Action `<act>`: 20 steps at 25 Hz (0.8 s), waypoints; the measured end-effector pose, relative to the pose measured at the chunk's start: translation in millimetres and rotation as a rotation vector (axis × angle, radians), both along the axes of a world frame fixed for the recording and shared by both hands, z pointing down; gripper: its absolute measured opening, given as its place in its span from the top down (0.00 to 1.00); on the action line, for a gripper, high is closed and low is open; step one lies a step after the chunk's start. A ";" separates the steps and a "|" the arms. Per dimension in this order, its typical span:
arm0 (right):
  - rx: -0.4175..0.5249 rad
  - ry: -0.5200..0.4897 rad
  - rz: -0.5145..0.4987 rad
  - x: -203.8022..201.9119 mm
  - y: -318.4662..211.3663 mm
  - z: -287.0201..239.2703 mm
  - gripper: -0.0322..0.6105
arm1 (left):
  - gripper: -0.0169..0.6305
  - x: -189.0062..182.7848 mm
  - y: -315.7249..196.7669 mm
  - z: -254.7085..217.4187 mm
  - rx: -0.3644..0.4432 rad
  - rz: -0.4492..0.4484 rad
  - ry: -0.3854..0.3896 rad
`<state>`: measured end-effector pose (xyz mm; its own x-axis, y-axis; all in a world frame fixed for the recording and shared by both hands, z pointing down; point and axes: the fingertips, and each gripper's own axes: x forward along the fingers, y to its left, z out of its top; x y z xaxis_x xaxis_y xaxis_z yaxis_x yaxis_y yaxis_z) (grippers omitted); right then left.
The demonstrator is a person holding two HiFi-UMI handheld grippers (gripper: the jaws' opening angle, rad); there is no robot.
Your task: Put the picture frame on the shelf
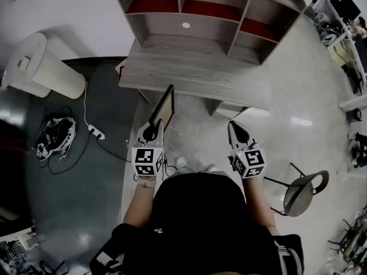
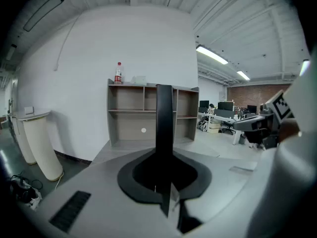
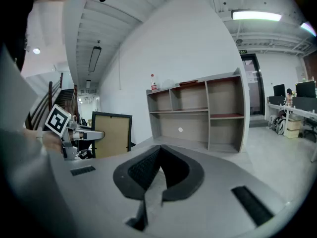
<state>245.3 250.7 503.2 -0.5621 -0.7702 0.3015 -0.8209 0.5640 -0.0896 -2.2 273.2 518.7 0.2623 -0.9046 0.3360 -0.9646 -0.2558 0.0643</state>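
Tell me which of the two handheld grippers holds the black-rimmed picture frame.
The left gripper: its jaws clamp the edge of the black-rimmed picture frame; the right gripper is shut, empty.

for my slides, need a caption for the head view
Left gripper holds the frame upright before the shelf; right gripper shut, empty.

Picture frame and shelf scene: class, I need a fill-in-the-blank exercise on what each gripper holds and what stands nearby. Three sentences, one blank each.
1. The picture frame is clamped by the left gripper, while the right gripper holds ___.
2. On top of the shelf stands a ___ with a red label.
3. On the floor at the person's right stands a mesh-backed ___.

Missing words: nothing; bottle; chair.
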 end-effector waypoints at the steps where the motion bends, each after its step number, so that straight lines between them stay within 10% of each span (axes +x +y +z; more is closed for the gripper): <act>1: 0.001 0.001 0.000 -7.0 -0.6 -0.8 0.96 | 0.92 -6.6 -0.5 0.2 0.001 -0.001 0.001; 20: -0.023 0.027 -0.002 -125.1 -50.2 12.9 0.96 | 0.93 -133.9 -28.6 27.9 -0.018 -0.067 0.045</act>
<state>120.2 200.5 516.1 -0.5550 -0.7619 0.3339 -0.8222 0.5635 -0.0805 -136.1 244.5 546.6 0.2171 -0.9144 0.3418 -0.9754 -0.1896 0.1124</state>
